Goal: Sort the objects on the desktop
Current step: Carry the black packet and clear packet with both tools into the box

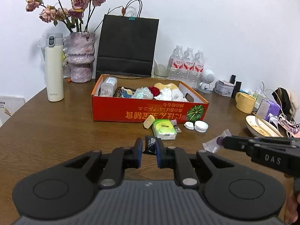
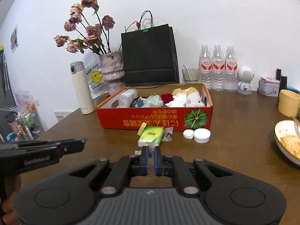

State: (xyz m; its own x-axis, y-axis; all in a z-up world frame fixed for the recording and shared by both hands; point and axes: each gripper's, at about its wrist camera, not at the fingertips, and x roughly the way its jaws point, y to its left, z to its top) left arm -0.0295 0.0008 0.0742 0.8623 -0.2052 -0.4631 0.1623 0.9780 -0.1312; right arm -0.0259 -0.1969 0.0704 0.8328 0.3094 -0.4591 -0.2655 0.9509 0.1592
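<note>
Above the brown wooden table [image 1: 56,123], left gripper [image 1: 149,147] clamps a black packet [image 1: 150,146], right gripper [image 2: 150,155] a clear sachet [image 1: 213,144].

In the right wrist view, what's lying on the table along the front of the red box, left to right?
Yellow eraser → green tissue pack → small clear packet → small white cap → larger white lid.

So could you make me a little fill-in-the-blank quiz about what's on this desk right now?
1. The dried pink roses stand in a mottled ____ vase.
2. Three clear plastic water bottles stand in a row against the ____.
3. The green tissue pack lies in front of the red cardboard ____.
4. The black paper bag has a small teal ____ on its top edge.

Missing words: purple; wall; box; clip
</note>
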